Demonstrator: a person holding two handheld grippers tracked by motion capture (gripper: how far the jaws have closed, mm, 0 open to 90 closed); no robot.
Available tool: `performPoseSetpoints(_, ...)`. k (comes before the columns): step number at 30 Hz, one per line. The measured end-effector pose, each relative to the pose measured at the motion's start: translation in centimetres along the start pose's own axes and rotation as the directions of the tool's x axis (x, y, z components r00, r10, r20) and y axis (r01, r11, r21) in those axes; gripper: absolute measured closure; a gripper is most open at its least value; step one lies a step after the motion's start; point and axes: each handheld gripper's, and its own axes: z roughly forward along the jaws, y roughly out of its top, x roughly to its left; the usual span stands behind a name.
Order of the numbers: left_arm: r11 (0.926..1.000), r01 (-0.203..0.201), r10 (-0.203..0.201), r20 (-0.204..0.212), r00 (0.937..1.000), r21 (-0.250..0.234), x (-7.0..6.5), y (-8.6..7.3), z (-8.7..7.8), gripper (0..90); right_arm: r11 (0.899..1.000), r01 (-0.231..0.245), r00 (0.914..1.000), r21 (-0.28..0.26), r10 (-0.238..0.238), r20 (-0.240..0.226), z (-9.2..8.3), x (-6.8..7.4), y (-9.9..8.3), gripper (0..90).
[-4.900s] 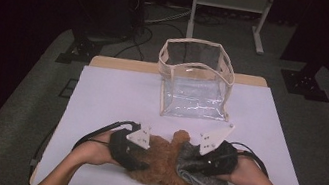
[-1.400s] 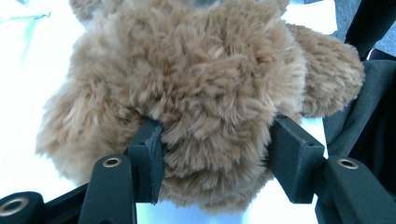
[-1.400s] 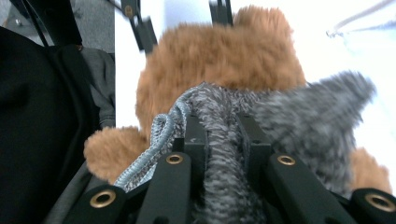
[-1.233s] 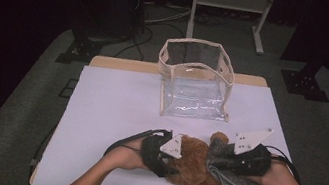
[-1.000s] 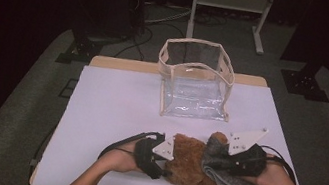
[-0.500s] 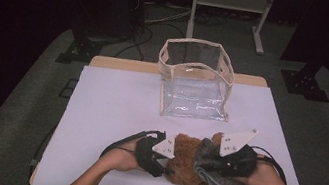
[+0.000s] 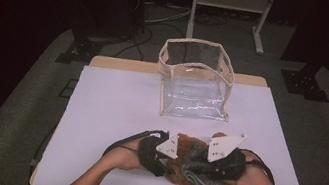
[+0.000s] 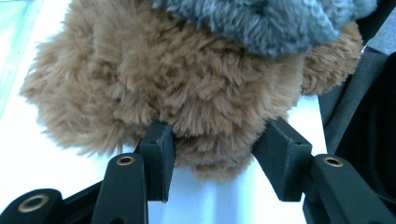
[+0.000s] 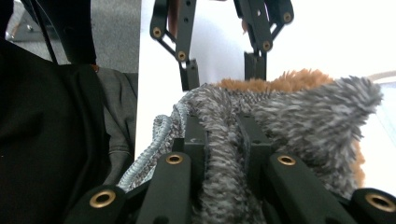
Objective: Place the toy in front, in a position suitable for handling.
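A: Item 1, brown teddy bear [image 7: 186, 163]: lying at the table's [image 7: 115, 99] near edge, between my 2 grippers. My left gripper [image 8: 217, 154] has its jaws clamped on the bear's plush, I judge to anchor it while the garment goes on; those jaws have just been shifting a little with the fur between them.

B: Item 2?

A: Grey knitted garment [image 9: 280, 121], draped over the bear. My right gripper [image 9: 223, 140] pinches a fold of it tight, hand low and level, aimed at the left gripper opposite.

B: Item 3?

A: Clear bag [image 7: 195, 80], standing open mid-table, well apart; likely the bear's destination.
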Motion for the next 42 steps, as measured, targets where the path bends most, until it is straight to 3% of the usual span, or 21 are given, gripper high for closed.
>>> performPoseSetpoints(8,0.9999,0.016,-0.016,-0.008,0.9998,0.004,-0.5,-1.6,-1.2,47.7,0.999,-0.023,0.9987,0.04,0.021,0.046,-1.5,0.9,-1.8,76.2)
performPoseSetpoints(11,0.9993,0.038,-0.038,-0.022,0.999,0.003,-0.5,-2.2,-2.0,47.3,1.0,0.003,0.9989,0.028,-0.005,0.047,-1.1,1.4,-0.8,76.1)
performPoseSetpoints(16,0.9983,0.059,-0.059,-0.02,0.9981,-0.005,-0.3,-3.0,-2.6,44.6,0.997,0.075,0.9971,0.016,-0.075,0.012,1.2,1.7,2.3,76.1)
performPoseSetpoints(18,0.9976,0.067,-0.068,-0.018,0.9975,-0.014,-0.3,-3.1,-2.6,42.4,0.997,0.082,0.9966,0.017,-0.082,0.005,1.7,1.6,2.8,76.1)
performPoseSetpoints(19,0.9973,0.071,-0.071,-0.014,0.9974,-0.02,-0.3,-3.3,-2.7,41.5,0.995,0.084,0.9965,0.046,-0.084,-0.004,2.8,1.5,3.1,76.0)
performPoseSetpoints(21,0.9959,0.083,-0.083,-0.015,0.9964,-0.038,-0.3,-3.7,-2.7,39.9,0.996,0.074,0.9972,0.056,-0.073,-0.016,3.0,1.4,2.6,75.9)
performPoseSetpoints(24,0.995,0.086,-0.087,-0.017,0.9961,-0.052,-0.3,-4.1,-2.8,36.5,0.998,0.038,0.9991,0.048,-0.037,-0.019,1.8,1.6,1.6,75.9)
performPoseSetpoints(29,0.9921,0.097,-0.1,-0.035,0.9943,-0.079,-0.3,-4.0,-2.9,29.5,0.998,-0.007,0.9996,0.063,0.005,0.027,-0.9,1.2,0.2,75.7)
performPoseSetpoints(31,0.9924,0.097,-0.1,-0.036,0.9944,-0.077,-0.3,-3.9,-2.9,28.4,0.998,-0.014,0.9995,0.055,0.013,0.03,-1.1,0.9,0.4,75.7)
performPoseSetpoints(33,0.9959,0.079,-0.081,-0.051,0.9953,-0.044,-0.5,-3.7,-3.0,25.8,0.999,-0.012,0.9997,0.036,0.012,0.023,-0.9,0.4,1.2,75.6)
performPoseSetpoints(38,0.992,0.104,-0.108,-0.046,0.9931,-0.071,-0.6,-4.3,-3.5,20.7,1.0,0.009,0.9999,0.027,-0.009,-0.006,1.3,-1.1,3.3,75.5)
performPoseSetpoints(42,0.9893,0.117,-0.122,-0.055,0.9909,-0.086,-0.4,-4.6,-3.7,18.9,1.0,-0.013,0.9995,0.021,0.013,-0.029,1.7,-1.6,2.8,75.4)
